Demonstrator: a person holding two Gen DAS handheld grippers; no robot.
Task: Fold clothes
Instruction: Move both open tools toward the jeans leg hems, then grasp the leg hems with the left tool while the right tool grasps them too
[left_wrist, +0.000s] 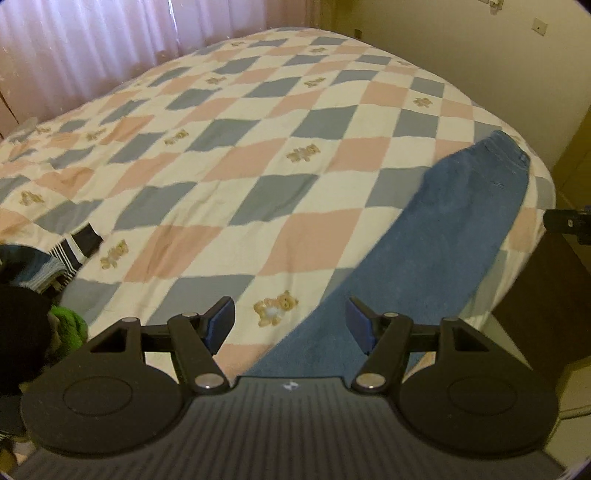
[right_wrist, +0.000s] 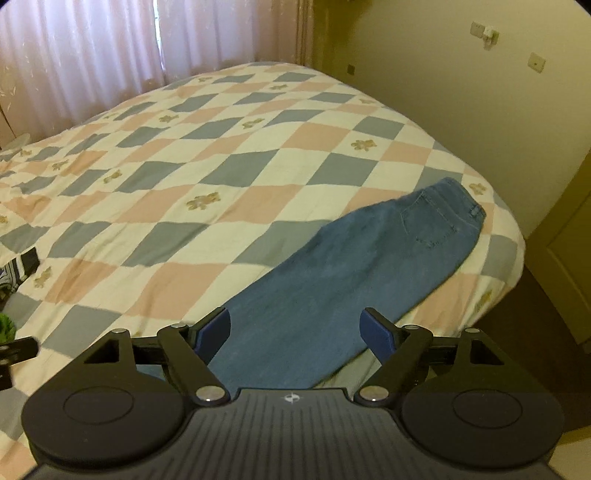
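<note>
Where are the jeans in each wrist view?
Left wrist: the jeans run diagonally on the right side of the quilt, waistband toward the far right corner of the bed, legs passing under the open left gripper.
Right wrist: jeans lie centre-right, back pocket visible, legs running down between the open right gripper fingers.
Shared landmark: pink curtain.

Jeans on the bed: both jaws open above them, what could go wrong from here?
1. The jeans lie lengthwise along the bed's right edge; a one-sided pull could drag them off toward the floor.
2. Both the left gripper and right gripper hang open over the leg end, so they might pinch only the top layer and make a crooked fold.
3. A pinch could also catch the quilt underneath.
</note>
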